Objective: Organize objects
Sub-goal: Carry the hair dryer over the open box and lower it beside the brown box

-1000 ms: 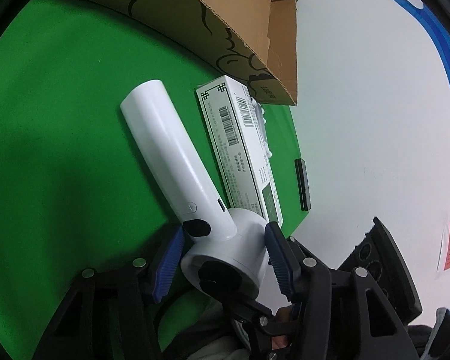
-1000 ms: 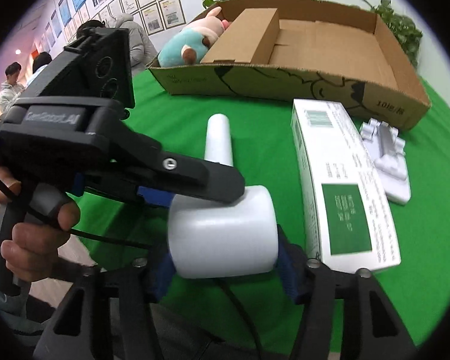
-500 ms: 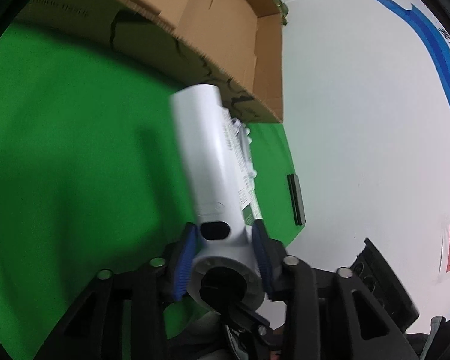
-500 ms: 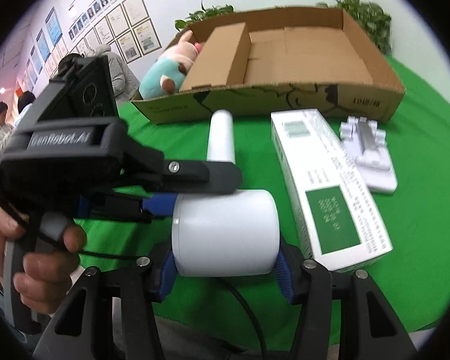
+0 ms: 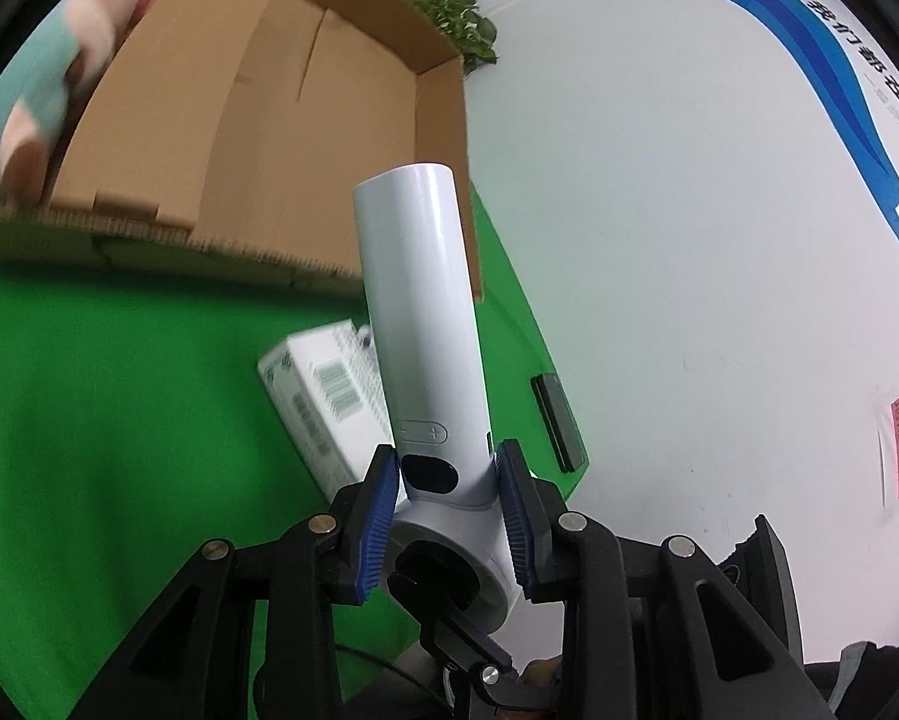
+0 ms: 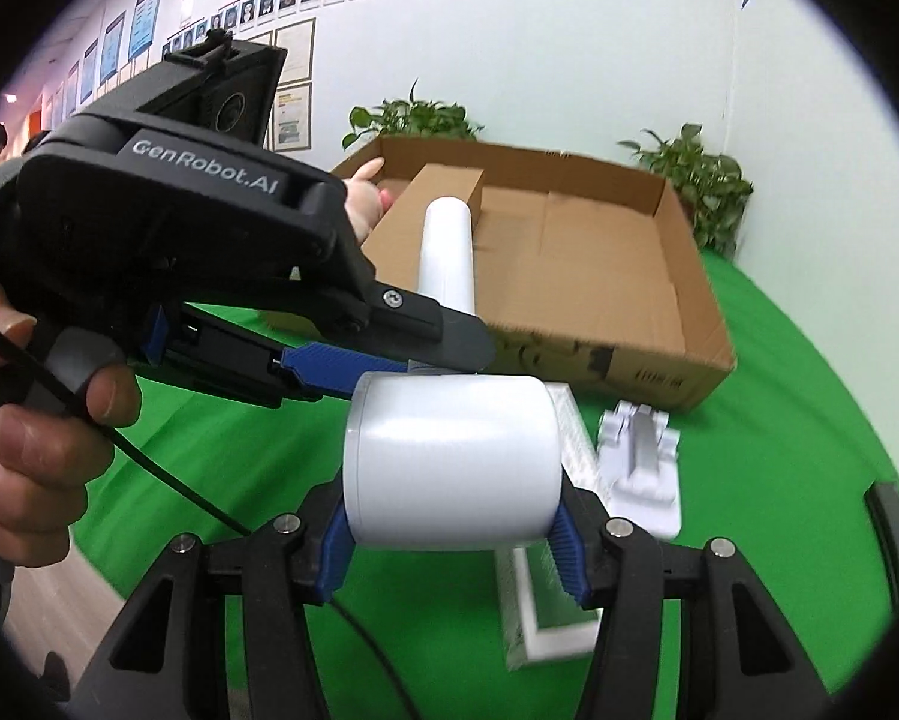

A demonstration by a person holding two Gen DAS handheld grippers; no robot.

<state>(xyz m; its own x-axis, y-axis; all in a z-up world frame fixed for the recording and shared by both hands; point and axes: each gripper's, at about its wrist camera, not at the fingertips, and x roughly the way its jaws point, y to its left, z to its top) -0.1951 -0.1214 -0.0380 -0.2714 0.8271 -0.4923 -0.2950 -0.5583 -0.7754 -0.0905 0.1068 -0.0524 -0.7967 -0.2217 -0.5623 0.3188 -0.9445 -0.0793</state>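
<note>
A white hair-dryer-like device (image 5: 419, 324) with a round head (image 6: 452, 459) and a long handle is held in the air by both grippers. My left gripper (image 5: 449, 516) is shut on its neck where handle meets head. My right gripper (image 6: 452, 546) is shut on the round head. The handle (image 6: 446, 252) points toward the open cardboard box (image 6: 599, 276). The box also shows in the left wrist view (image 5: 269, 138), with a pink and teal plush toy (image 5: 41, 90) at its left end.
A long white and green carton (image 5: 323, 402) lies on the green table (image 5: 101, 420) below the device. A white plastic stand (image 6: 641, 462) lies to its right. A black bar (image 5: 560, 432) lies at the table's edge. Potted plants (image 6: 695, 186) stand behind the box.
Both grippers have lifted the device off the table and swung its handle up toward the box. The carton and stand have stayed on the cloth.
</note>
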